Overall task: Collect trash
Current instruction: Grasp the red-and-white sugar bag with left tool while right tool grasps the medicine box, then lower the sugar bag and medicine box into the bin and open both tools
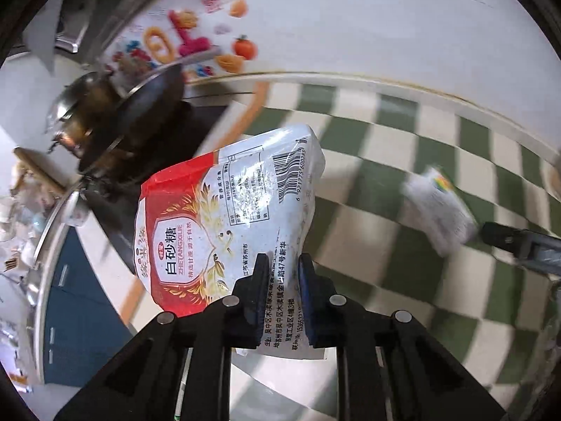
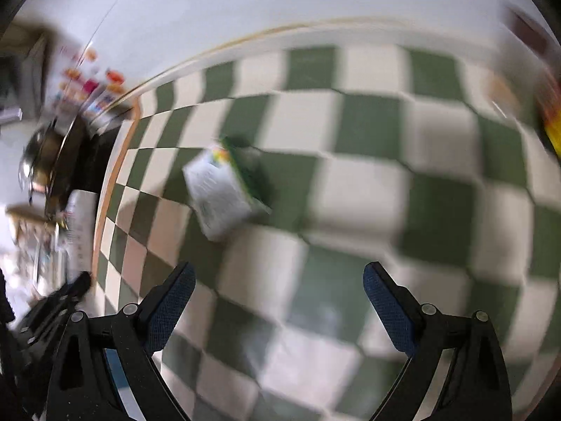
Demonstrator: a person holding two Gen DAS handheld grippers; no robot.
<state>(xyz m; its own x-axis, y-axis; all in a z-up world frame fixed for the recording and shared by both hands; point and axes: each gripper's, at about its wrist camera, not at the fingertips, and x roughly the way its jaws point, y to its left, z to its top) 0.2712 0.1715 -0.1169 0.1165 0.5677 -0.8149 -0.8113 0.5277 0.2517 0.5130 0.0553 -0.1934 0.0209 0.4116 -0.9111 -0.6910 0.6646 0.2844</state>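
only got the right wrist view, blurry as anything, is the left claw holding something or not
Observer: Yes. The left claw is shut on a sugar bag, red and white, pinched near its lower edge.
Operator: is that bag off the table
Observer: It hangs in the air in front of the green checked cloth; a dark wok sits behind it to the left.
Operator: what's the box i'm looking at
Observer: A small white carton lying on the cloth, with a coloured patch at its far end. Your right claw is open and not touching it.
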